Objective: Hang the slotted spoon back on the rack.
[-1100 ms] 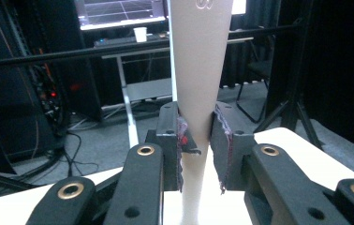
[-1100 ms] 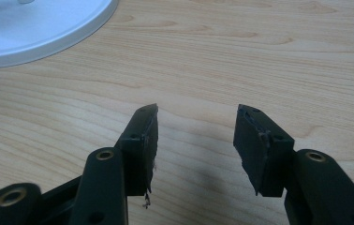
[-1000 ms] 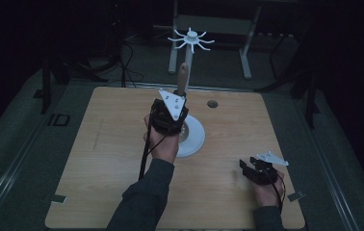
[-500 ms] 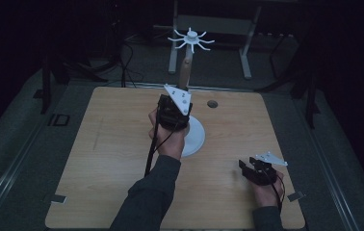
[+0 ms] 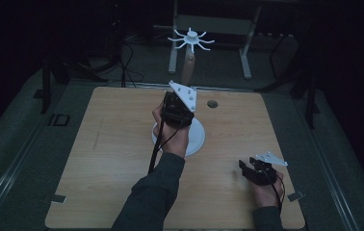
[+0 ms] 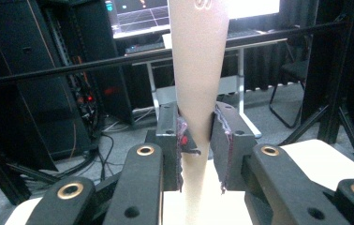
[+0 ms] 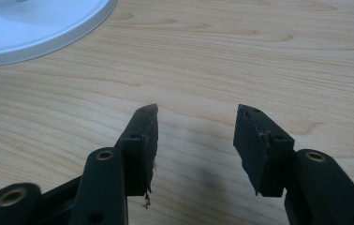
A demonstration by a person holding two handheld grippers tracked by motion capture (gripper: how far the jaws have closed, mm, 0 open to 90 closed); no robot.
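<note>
Left gripper (image 6: 196,140) was clamped on the tapered wooden post (image 6: 198,70), just above its round white base (image 5: 194,139) at table (image 5: 98,144) centre, probably to steady the stand. Right gripper (image 7: 196,136) rested apart from the base, toward the person, jaws spread, empty.

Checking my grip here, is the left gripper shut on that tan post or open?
Shut on it: the left gripper has both pads against the tan post, no gap showing.

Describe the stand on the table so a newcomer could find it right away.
Near the far middle of the wooden table lies a round white base. A tan tapered post rises from it, topped by white radiating hooks; the left tongs grip the post.
</note>
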